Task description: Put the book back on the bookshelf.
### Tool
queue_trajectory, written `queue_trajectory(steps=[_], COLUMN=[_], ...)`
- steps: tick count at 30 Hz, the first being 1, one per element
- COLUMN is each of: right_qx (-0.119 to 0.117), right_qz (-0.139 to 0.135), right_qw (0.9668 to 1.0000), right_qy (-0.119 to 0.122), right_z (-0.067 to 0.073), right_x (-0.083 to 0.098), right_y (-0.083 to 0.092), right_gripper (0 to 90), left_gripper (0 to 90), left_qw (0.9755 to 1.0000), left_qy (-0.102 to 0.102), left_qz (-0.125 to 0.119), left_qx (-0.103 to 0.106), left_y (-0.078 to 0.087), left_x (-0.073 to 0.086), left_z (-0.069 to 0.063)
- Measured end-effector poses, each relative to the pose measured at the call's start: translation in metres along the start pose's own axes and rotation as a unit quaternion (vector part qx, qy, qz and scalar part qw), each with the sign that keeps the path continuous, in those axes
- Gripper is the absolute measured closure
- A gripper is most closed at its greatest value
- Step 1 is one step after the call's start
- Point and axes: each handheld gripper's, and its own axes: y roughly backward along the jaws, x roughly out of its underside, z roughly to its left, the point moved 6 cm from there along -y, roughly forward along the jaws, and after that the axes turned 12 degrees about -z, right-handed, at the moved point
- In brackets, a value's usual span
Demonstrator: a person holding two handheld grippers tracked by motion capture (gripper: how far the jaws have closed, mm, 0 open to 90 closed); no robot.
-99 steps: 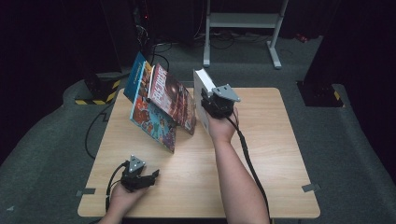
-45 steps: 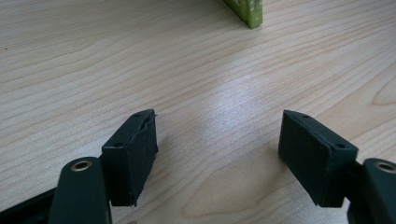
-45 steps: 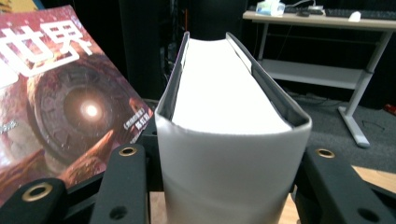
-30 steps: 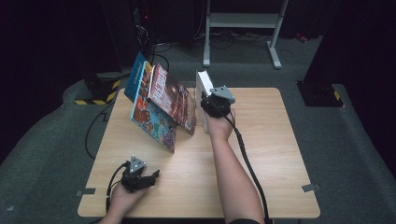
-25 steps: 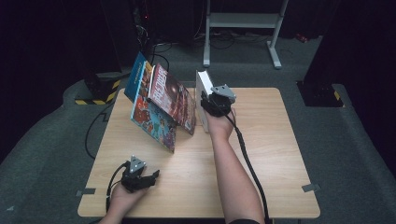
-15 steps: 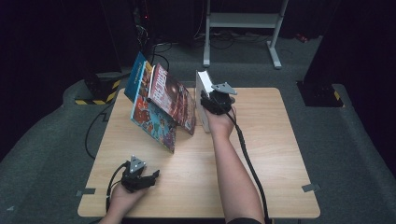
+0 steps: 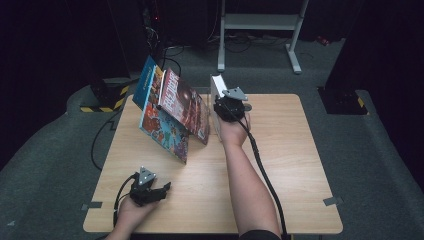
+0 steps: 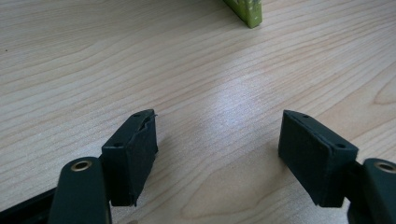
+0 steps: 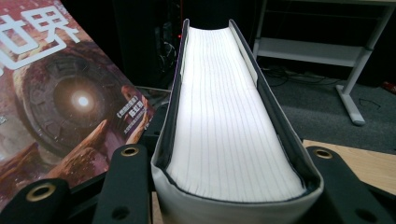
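Pale wood counter (image 7: 300, 165) on grey carpet (image 7: 380, 160). Dark all round. White metal stand (image 7: 260, 22) behind, cables (image 7: 245, 47) on floor beneath. Yellow-black striped tape (image 7: 102, 105) at left. Tape tabs (image 7: 332, 201) by counter corners.

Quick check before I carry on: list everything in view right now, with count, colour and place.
Thick book: one, white page block in a pale cover, upright at the table's far middle, between the right tool's jaws.
Leaning books: at least two, colourful illustrated covers, tilted at the far left of the table, beside the thick book.
Table: one, light wood, centre of the high view.
Metal stand: one, pale grey, on the floor beyond the table.
Right tool: one, black, pads pressed on the thick book's covers; its jaws have just been closing.
Left tool: one, black, jaws open with nothing between them, resting low over the near left of the table.
Forearms: two, entering from the bottom edge.
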Motion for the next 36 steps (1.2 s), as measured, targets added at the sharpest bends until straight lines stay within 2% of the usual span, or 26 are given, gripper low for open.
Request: queue_trajectory(steps=[5, 8, 11, 18, 33, 36], right_qx=[0.001, 0.010, 0.011, 0.013, 0.018, 0.014], right_qz=[-0.007, -0.011, -0.012, -0.017, -0.014, -0.018], right_qw=[1.0000, 0.9999, 0.9998, 0.9997, 0.9997, 0.9997], right_qy=[-0.001, 0.000, -0.009, 0.006, 0.005, 0.012], right_z=[0.000, 0.001, 0.000, 0.002, 0.007, 0.006], right_x=[-0.001, -0.002, -0.004, -0.009, -0.002, -0.002], right_y=[-0.005, -0.007, -0.010, -0.014, -0.019, -0.019], right_gripper=[54.3, 54.3, 54.3, 54.3, 54.1, 54.0], left_gripper=[28.3, 28.3, 28.3, 28.3, 28.5, 28.4], left_qw=[1.0000, 1.0000, 1.0000, 1.0000, 1.0000, 1.0000], left_qy=[0.000, -0.001, -0.002, -0.001, -0.003, -0.005], left_qz=[0.001, 0.001, 0.000, 0.001, 0.001, 0.001], left_qx=[0.000, 0.000, 0.000, 0.003, 0.004, 0.004], left_y=[0.000, 0.000, 0.000, 0.000, 0.000, 0.000], left_x=[0.000, 0.000, 0.000, 0.000, 0.000, 0.000], left_z=[0.000, 0.000, 0.000, 0.000, -0.001, -0.001])
